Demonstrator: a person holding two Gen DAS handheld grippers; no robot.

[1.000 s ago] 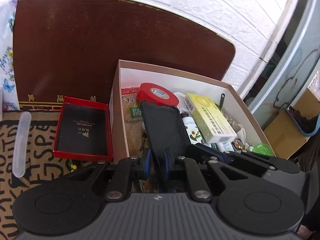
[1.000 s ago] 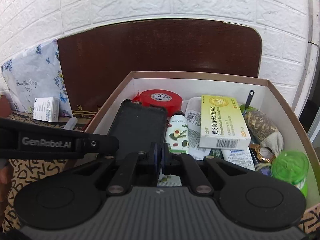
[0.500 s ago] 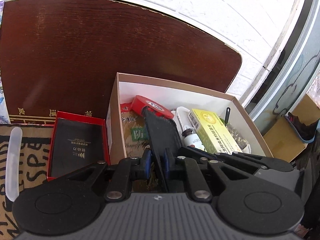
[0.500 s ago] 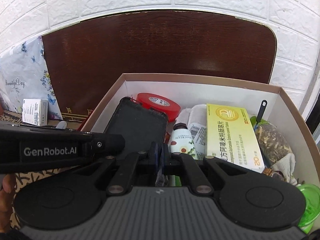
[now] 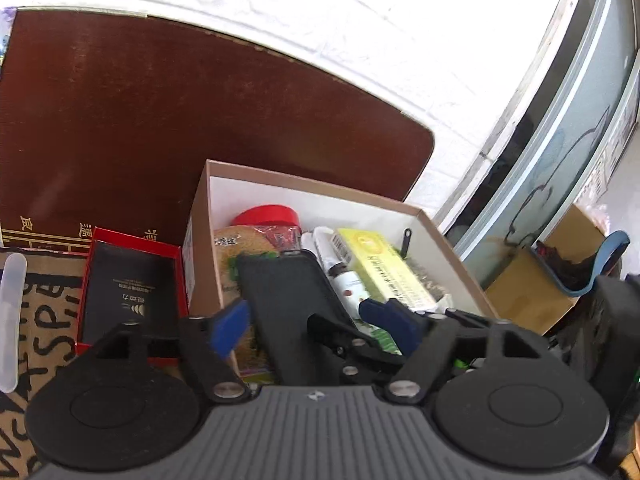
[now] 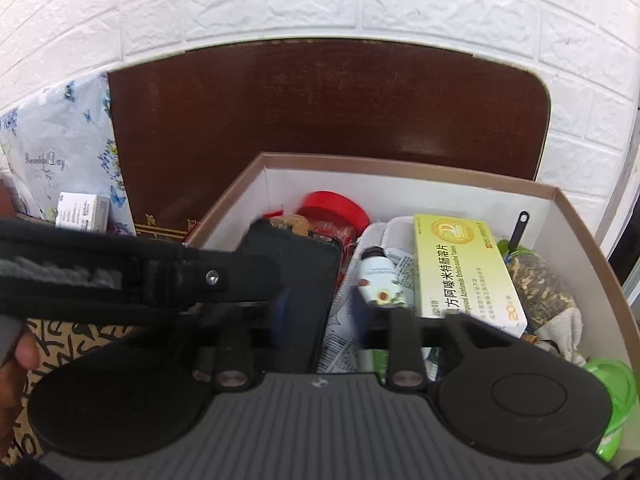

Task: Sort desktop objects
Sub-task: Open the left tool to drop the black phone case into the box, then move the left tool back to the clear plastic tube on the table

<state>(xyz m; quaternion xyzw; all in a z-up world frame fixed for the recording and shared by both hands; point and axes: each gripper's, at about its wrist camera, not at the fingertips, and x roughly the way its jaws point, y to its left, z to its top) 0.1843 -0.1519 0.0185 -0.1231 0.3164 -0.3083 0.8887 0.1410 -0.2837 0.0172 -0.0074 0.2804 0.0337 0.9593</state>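
Both hand-held grippers spread wide: left hand-held gripper (image 5: 308, 322) and right hand-held gripper (image 6: 324, 308) pinch nothing. The black phone case (image 5: 288, 292) lies free inside the cardboard box (image 5: 304, 178), mid-frame, beside the yellow medicine carton (image 6: 460, 268).

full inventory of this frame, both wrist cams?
cardboard box: 1, brown, white inside, centre
black case: 1, in box, left
red tape roll: 1, box back
yellow medicine carton: 1, box middle
small bottle: 1, white, beside carton
green lid: 1, box's near right corner
red tray: 1, black inside, left of box
left claw: open, over case
right claw: open, blurred
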